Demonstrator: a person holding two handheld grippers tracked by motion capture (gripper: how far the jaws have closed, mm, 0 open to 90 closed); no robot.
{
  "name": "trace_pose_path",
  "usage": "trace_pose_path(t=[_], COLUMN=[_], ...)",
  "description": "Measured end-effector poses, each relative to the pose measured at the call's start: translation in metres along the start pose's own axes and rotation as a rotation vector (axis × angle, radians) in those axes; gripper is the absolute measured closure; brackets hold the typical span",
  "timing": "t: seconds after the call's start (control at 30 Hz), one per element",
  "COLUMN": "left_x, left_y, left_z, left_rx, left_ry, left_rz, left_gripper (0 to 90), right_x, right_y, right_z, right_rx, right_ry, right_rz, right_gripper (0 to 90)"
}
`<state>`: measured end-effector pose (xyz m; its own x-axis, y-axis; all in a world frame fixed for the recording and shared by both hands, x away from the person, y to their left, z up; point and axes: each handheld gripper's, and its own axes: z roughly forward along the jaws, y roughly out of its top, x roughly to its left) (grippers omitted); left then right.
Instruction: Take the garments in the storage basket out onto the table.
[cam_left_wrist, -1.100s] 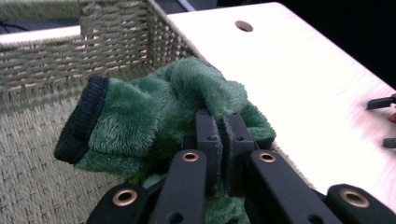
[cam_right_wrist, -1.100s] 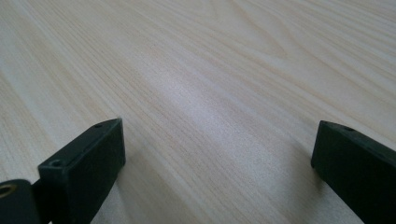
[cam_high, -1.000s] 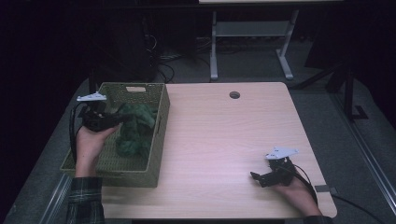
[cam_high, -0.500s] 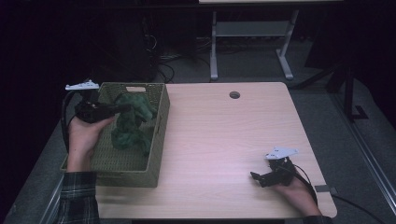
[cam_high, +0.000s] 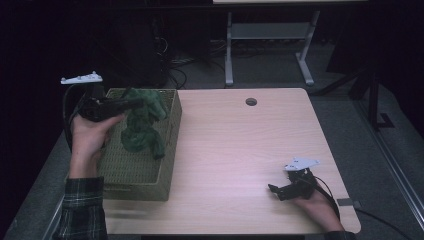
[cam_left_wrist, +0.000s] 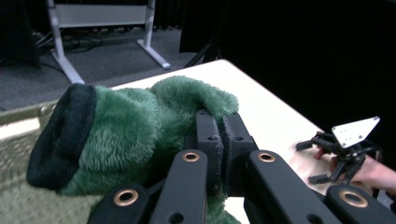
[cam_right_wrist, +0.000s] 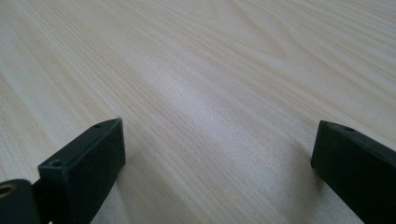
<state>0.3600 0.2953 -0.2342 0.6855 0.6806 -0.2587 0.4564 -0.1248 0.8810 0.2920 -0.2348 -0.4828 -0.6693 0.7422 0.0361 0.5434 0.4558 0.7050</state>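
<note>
A person sits at one light wooden table holding two grippers, one in each hand. The left gripper, at the left of the high view, is clamped onto one green plush toy, and its black jaws are squeezed nearly together with a fold of green fur pinched between them, as the left gripper view shows up close. The toy hangs from that grip above one woven olive basket, which sits on the left part of the table; the toy's lower end dangles over the basket's inside, near its right wall. The left hand comes from a plaid sleeve. The right gripper rests low on the near right part of the table, well apart from the basket, with its two jaws spread wide and nothing between them but bare wood. One round hole sits near the table's far edge. Beyond the table, one pale metal stand is on the dark floor.
</note>
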Motion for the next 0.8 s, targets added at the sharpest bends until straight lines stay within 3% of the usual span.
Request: trace_pose_path(t=[0.23,0.33,0.47,0.8], left_x=[-0.024,-0.029,-0.044,-0.069], left_y=[0.017,0.02,0.025,0.028], left_z=[0.007,0.011,0.025,0.057], left_rx=[-0.034,-0.038,-0.041,-0.04], left_ry=[-0.046,-0.057,-0.102,-0.153], left_rz=[0.049,0.05,0.066,0.09], left_gripper=[87.5,87.5,87.5,87.6], right_x=[0.0,0.0,0.0,0.0], right_y=[0.0,0.0,0.0,0.0], right_z=[0.0,0.0,0.0,0.0], right_rx=[-0.002,-0.002,-0.003,-0.001], right_ry=[0.0,0.0,0.0,0.0], right_rz=[0.0,0.0,0.001,0.002], right_gripper=[2.7,2.7,2.7,2.7])
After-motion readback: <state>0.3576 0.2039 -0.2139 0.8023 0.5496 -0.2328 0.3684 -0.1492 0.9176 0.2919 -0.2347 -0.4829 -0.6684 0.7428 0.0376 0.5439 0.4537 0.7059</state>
